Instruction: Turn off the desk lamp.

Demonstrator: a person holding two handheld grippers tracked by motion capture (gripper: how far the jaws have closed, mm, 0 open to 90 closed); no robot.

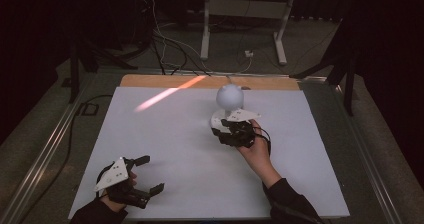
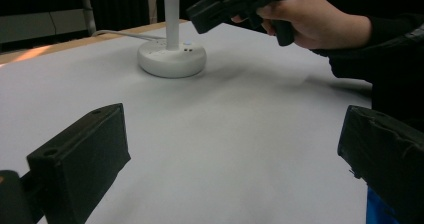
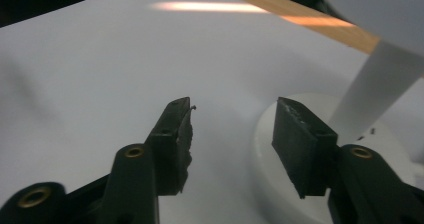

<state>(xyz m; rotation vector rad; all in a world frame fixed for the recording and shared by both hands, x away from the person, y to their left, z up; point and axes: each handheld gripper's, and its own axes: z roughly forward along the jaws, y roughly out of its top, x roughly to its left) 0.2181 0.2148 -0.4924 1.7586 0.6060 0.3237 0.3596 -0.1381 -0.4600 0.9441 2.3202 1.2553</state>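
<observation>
A white desk lamp stands right of the table's middle, with a ball-shaped head [image 1: 229, 97] on a thin stem [image 2: 172, 14] and a round base [image 2: 171, 59]. My right gripper [image 1: 220, 135] hovers at the near edge of that base, open. In the right gripper view its gap [image 3: 232, 109] spans the rim of the base [image 3: 265, 149], one jaw above the base and the other above the sheet. Whether it touches the base I cannot tell. My left gripper [image 1: 150, 174] rests at the front left, wide open with nothing between its jaws [image 2: 230, 119]. It faces the lamp and the right gripper [image 2: 200, 16].
A white sheet [image 1: 175, 134] covers the table, with a wooden strip [image 1: 150, 80] along the far edge. A streak of orange light [image 1: 167, 95] crosses the far left part. The lamp's cord [image 2: 125, 33] runs off the far side. White stand legs [image 1: 205, 34] and cables lie on the floor behind.
</observation>
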